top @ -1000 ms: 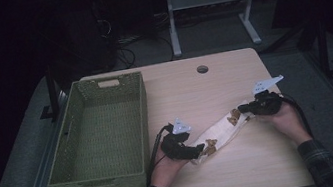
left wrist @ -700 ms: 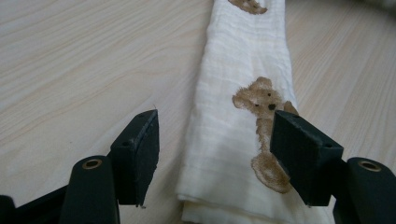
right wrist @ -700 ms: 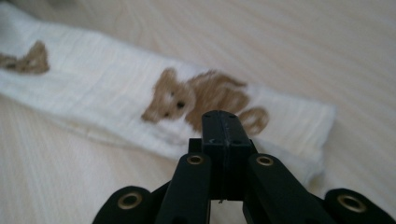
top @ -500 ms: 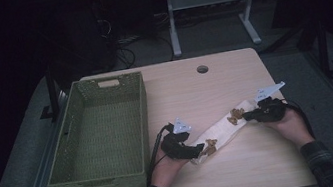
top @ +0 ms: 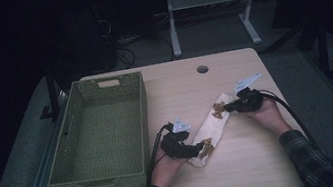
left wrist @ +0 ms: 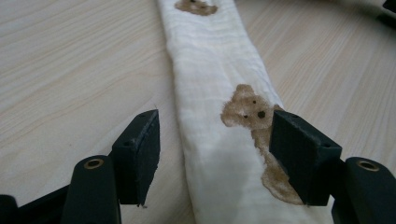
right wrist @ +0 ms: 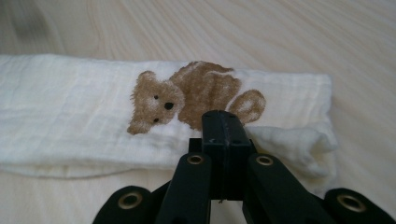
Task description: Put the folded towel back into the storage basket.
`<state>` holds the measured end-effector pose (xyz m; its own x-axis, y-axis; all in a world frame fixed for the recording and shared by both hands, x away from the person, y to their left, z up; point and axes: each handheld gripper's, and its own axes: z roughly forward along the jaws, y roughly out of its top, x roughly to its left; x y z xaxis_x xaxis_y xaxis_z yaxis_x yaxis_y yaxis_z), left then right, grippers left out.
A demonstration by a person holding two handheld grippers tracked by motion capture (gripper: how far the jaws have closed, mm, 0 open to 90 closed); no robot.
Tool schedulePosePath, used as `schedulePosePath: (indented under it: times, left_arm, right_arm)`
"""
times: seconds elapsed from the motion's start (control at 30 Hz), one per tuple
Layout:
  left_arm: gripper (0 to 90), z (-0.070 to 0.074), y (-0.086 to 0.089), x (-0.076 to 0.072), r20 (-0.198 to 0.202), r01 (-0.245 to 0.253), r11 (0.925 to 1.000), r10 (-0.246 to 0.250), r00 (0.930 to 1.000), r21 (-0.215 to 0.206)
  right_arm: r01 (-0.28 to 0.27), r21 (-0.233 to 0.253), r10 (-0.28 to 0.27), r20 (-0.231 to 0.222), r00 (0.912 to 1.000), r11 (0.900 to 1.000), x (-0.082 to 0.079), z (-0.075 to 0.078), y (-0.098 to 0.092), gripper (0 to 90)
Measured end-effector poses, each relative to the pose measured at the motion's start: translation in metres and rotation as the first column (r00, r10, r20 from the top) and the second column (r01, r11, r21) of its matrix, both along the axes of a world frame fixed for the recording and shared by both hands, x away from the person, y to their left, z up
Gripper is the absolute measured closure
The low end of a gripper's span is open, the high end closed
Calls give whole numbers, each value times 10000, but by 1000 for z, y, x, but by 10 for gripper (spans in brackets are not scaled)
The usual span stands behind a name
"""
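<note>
Near the table's (top: 231, 70) right edge, the soft, light cloth (top: 215, 126) is pinched at its end by the right gripper (right wrist: 223, 140); the left gripper (left wrist: 215, 154) is spread wide.

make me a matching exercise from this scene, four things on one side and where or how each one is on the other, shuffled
Things:
1. left gripper
2. right gripper
3. folded cloth
4. green basket

States or places:
a. stands empty on the left part of the table
b. fingers shut on the cloth's edge beside a printed bear
c. lies as a long strip between the two grippers
d. fingers open, one on each side of the cloth

Pairs: 1-d, 2-b, 3-c, 4-a
</note>
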<state>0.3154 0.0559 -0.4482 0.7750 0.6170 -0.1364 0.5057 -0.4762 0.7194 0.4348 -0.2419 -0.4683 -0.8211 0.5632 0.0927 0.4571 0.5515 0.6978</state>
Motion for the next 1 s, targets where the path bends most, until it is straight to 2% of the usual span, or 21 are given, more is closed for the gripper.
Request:
schedulePosePath:
  times: [0.03, 0.07, 0.13, 0.2, 0.33, 0.47, 0.5, 0.57, 0.63, 0.7, 0.77, 0.93, 1.0]
  left_arm:
    - [336, 0, 0, 0, 4, -17, 10000, 17, 10000, 5]
    - [337, 0, 0, 0, 11, -18, 10000, 18, 10000, 2]
    - [347, 0, 1, 0, 21, -27, 10000, 27, 10000, 0]
    - [359, -1, 0, 1, 58, 18, 10000, -18, 10000, 52]
    - [460, -1, 0, 1, 27, -226, 9994, 226, 9997, 245]
    - [679, 1, 1, 2, 135, -613, 9975, 608, 9981, 363]
    - [729, 1, 1, 3, 144, -695, 9956, 687, 9975, 625]
    - [876, 1, 2, 5, 36, -948, 9930, 948, 9955, 702]
    - [895, 1, 2, 6, -71, -1104, 9902, 1114, 9937, 857]
    - [895, -1, 2, 7, -134, -1078, 9875, 1101, 9938, 1150]
    - [895, -3, 2, 6, -318, -917, 9890, 960, 9949, 1164]
    - [895, -7, -6, 1, -572, -138, 9880, 228, 9981, 1541]
    - [895, -7, -9, -2, -577, 144, 9873, -53, 9983, 1579]
  right_arm:
    - [-135, -64, 136, 117, 9998, 9999, 4, 0, 4, 899]
    - [-108, -94, 108, 13, 9999, 9999, 6, 1, 8, 898]
    - [-165, -186, 166, 94, 9998, 9997, 7, 2, 11, 893]
    - [-1, -33, 2, 73, 10000, 10000, 3, 4, 9, 778]
    - [105, 338, -116, 337, 9994, 9994, -18, 13, -1, 679]
    - [264, 451, -279, 327, 9991, 9986, -34, 16, -13, 585]
    - [228, 405, -244, 387, 9990, 9989, -37, 16, -16, 565]
    - [277, 520, -294, 321, 9991, 9983, -42, 17, -22, 521]
    - [370, 753, -383, 160, 9991, 9965, -47, 18, -29, 482]
    - [394, 723, -404, 134, 9991, 9966, -51, 18, -34, 453]
    - [455, 707, -462, 89, 9989, 9965, -55, 16, -38, 432]
    - [560, 618, -560, -14, 9984, 9965, -65, 14, -44, 403]
    - [523, 566, -529, 104, 9985, 9970, -67, 16, -43, 398]
